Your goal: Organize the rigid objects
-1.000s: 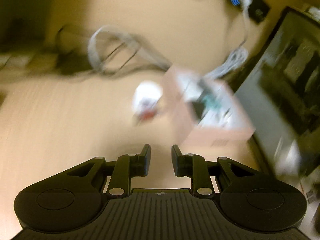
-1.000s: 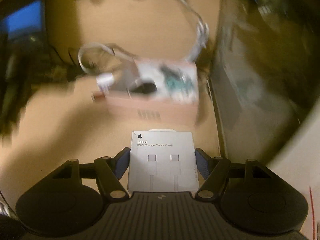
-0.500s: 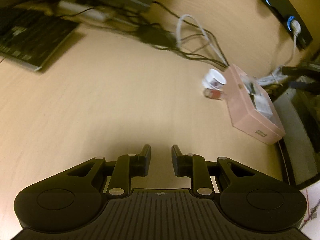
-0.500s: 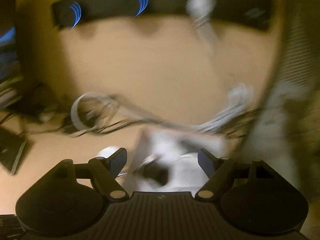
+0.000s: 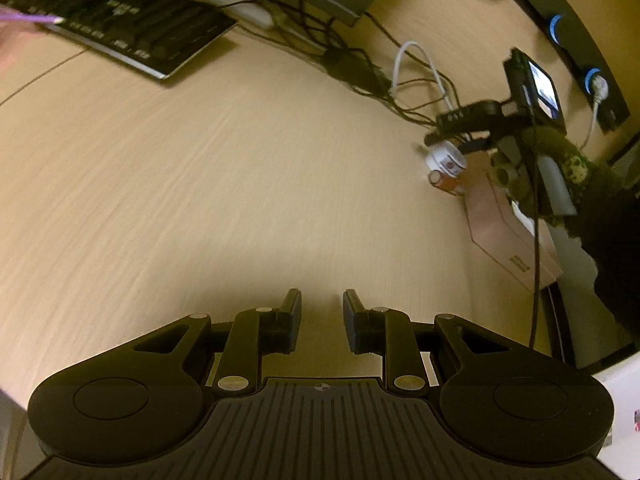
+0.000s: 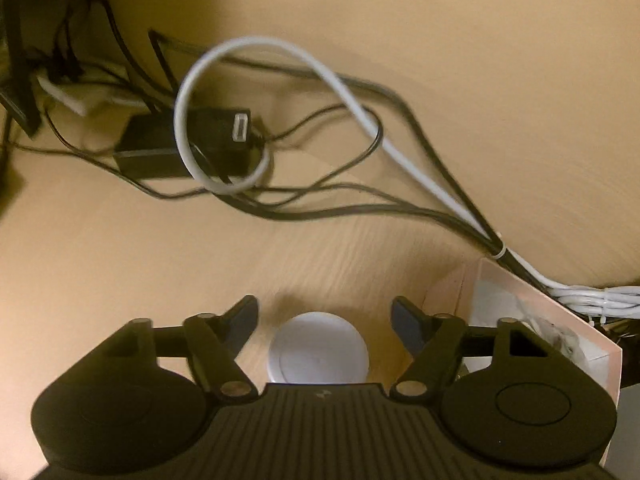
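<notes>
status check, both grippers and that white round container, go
Left gripper nearly shut, empty, over bare desk. Right gripper open, straddling white round container, not clamped. Pink box close beside right finger; cable tangle beyond.

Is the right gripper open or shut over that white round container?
Open. The right gripper has its fingers spread wide on either side of the white round container, with visible gaps, touching nothing.

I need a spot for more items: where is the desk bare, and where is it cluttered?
Bare: the wide wooden desk between the keyboard, the left gripper and the pink box. Crowded: the cable tangle behind, and beside the box, where a white jar sits.
</notes>
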`<action>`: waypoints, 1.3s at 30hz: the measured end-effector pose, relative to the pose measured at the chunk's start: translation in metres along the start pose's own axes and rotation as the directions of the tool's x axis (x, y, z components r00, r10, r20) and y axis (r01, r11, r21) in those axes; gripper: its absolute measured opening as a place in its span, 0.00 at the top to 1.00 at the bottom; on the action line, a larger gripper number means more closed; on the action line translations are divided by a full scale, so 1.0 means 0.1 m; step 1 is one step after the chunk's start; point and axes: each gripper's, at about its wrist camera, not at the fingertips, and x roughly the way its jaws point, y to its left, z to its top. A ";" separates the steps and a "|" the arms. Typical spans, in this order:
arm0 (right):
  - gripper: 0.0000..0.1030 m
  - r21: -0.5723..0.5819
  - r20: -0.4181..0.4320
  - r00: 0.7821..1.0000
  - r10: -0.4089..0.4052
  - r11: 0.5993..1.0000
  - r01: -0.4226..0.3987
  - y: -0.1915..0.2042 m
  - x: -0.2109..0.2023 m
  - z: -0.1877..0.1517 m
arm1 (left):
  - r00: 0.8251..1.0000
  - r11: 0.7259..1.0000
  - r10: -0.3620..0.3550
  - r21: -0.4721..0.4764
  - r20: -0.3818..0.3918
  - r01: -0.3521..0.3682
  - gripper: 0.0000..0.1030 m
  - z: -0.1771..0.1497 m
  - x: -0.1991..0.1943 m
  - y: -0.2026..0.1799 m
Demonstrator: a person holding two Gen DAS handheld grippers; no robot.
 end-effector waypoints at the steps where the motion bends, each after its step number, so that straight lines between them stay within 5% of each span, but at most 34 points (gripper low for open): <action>1: 0.41 0.001 -0.012 1.000 0.005 1.000 -0.005 0.02 0.01 -0.02 | 1.000 1.000 0.003 -0.006 0.001 -0.003 0.76 0.00 0.00 0.02; 6: 0.47 0.002 -0.022 0.991 0.131 0.991 -0.131 0.18 -0.11 -0.25 | 1.000 0.999 -0.028 0.020 -0.004 0.028 0.76 0.07 0.09 -0.05; 10: 0.46 -0.024 -0.038 0.938 0.345 0.938 -0.346 0.35 -0.35 -0.52 | 0.998 0.994 -0.063 0.082 -0.030 0.066 0.76 0.14 0.24 -0.22; 12: 0.46 -0.012 0.012 0.922 0.386 0.922 -0.386 0.34 -0.57 -0.69 | 0.996 0.991 -0.080 0.105 -0.038 0.084 0.76 0.15 0.28 -0.30; 15: 0.36 0.053 0.191 0.945 0.265 0.959 -0.280 0.22 -0.94 -1.06 | 0.996 0.981 -0.089 0.169 -0.023 0.092 0.76 0.16 0.30 -0.47; 17: 0.36 0.126 0.249 0.952 0.179 0.968 -0.215 0.13 -1.08 -1.38 | 0.993 0.950 -0.119 0.288 -0.013 0.118 0.76 0.20 0.33 -0.70; 23: 0.36 0.181 0.180 0.982 0.059 0.979 -0.092 -0.14 -1.25 -2.07 | 0.983 0.841 -0.168 0.510 -0.074 0.182 0.76 0.57 0.80 -1.42; 28: 0.36 0.209 0.162 0.986 -0.029 0.978 -0.005 -0.31 -1.38 -2.50 | 0.976 0.825 -0.133 0.527 -0.172 0.206 0.76 0.83 1.42 -1.86; 32: 0.36 0.262 0.168 0.984 -0.059 0.965 0.013 -0.42 -1.51 -2.79 | 0.981 0.804 -0.015 0.581 -0.195 0.128 0.76 0.89 1.87 -2.07; 36: 0.36 0.314 0.151 0.986 -0.066 0.949 0.016 -0.50 -1.54 -3.00 | 0.966 0.792 0.033 0.596 -0.256 0.131 0.76 0.88 2.14 -2.13; 39: 0.36 0.335 0.139 0.987 -0.079 0.942 0.028 -0.52 -1.57 -3.09 | 0.971 0.776 0.036 0.619 -0.235 0.122 0.77 0.88 2.20 -2.18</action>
